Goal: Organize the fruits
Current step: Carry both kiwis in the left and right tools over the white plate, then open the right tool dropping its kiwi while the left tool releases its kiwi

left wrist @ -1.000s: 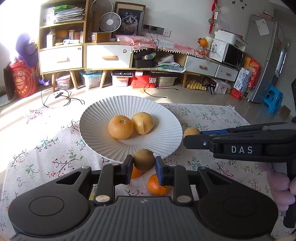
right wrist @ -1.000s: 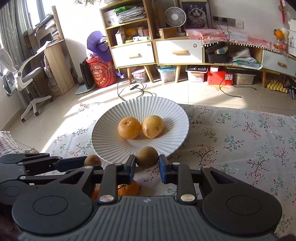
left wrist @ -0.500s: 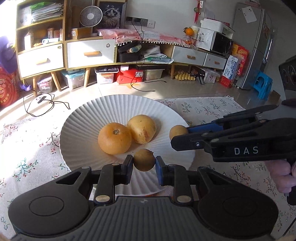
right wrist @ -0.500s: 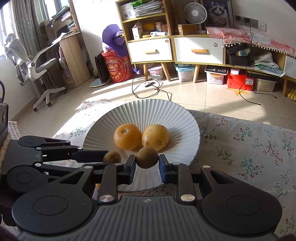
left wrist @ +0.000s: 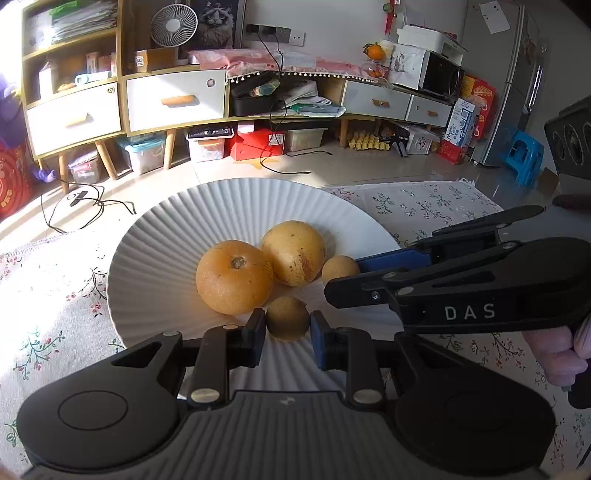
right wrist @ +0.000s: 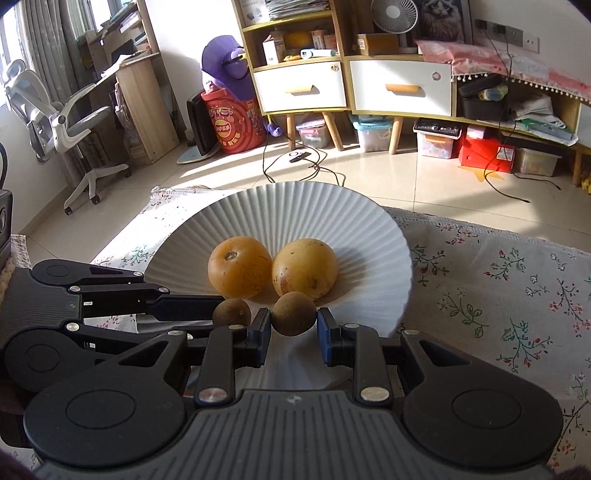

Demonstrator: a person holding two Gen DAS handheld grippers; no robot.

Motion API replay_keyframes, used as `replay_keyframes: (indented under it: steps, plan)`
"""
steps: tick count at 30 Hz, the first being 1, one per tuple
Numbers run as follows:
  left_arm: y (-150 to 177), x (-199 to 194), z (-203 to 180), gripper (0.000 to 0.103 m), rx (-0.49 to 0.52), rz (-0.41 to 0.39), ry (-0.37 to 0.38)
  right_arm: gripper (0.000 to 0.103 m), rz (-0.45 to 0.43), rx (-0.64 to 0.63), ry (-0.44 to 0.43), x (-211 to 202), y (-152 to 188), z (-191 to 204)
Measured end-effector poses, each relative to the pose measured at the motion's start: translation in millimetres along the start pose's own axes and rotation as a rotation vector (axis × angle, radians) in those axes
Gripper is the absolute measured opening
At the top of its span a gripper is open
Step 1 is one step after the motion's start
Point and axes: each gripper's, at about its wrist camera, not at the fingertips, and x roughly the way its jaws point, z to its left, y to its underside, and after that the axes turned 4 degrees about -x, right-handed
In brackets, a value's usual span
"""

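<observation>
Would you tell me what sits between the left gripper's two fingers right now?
In the left wrist view, the left gripper holds a small round brown fruit over the white ribbed plate.

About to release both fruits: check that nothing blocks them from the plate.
Nothing visible does. The left gripper and right gripper each hold a small brown fruit over bare white plate, just before the two larger fruits.

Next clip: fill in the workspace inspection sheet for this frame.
Surface: floral tablecloth.
Job's things: white ribbed plate holding two large yellow-orange fruits.
Clutter: nothing seen.
Grippers: left gripper shut on small brown fruit; right gripper shut on second small brown fruit; both over the plate.
Cables: black cords on the floor.
Surroundings: shelving, fan, fridge, office chair.
</observation>
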Motion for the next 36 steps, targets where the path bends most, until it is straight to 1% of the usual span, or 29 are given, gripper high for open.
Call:
replay_keyframes:
  steps: [9, 12, 14, 15, 17, 21, 24, 25, 27, 28, 29, 33, 36]
  plan:
    - [-2, 2, 0, 0.01, 0.009, -0.002, 0.002, 0.025, 0.0, 0.006, -0.009, 3, -1, -2]
    - [-2, 2, -2, 0.015, 0.018, -0.012, -0.005, 0.029, -0.004, 0.013, -0.01, 2, -2, -2]
    - [-2, 2, -4, 0.023, 0.032, -0.015, -0.018, 0.036, -0.004, 0.023, -0.022, 1, -3, -3]
    - [-2, 2, -5, 0.025, 0.037, -0.016, -0.02, 0.038, -0.006, 0.025, -0.023, 0, -4, -3]
    - [-1, 0, -6, 0.032, 0.048, -0.019, -0.019, 0.045, -0.009, 0.025, -0.018, -3, -4, -3]
    - [-2, -6, -9, 0.042, 0.052, -0.019, -0.022, 0.052, -0.009, 0.035, -0.008, -8, -5, -4]
    - [-2, -12, -10, 0.054, 0.04, -0.013, -0.042, 0.057, -0.008, 0.041, 0.011, -14, -6, -4]
    - [-2, -15, -10, 0.059, 0.033, -0.007, -0.049, 0.06, -0.009, 0.043, 0.015, -16, -6, -4]
    - [1, -23, -13, 0.068, 0.025, -0.006, -0.074, 0.066, -0.015, 0.052, 0.028, -24, -6, -3]
    - [3, -27, -14, 0.074, 0.022, -0.012, -0.081, 0.071, -0.018, 0.056, 0.031, -27, -6, -2]
    - [4, -32, -14, 0.076, 0.022, -0.013, -0.086, 0.075, -0.022, 0.059, 0.033, -31, -6, -2]
    - [6, -45, -17, 0.081, 0.017, -0.001, -0.107, 0.082, -0.022, 0.06, 0.056, -43, -4, 3]
    - [11, -57, -18, 0.089, 0.007, 0.013, -0.121, 0.087, -0.017, 0.064, 0.074, -51, -1, 8]
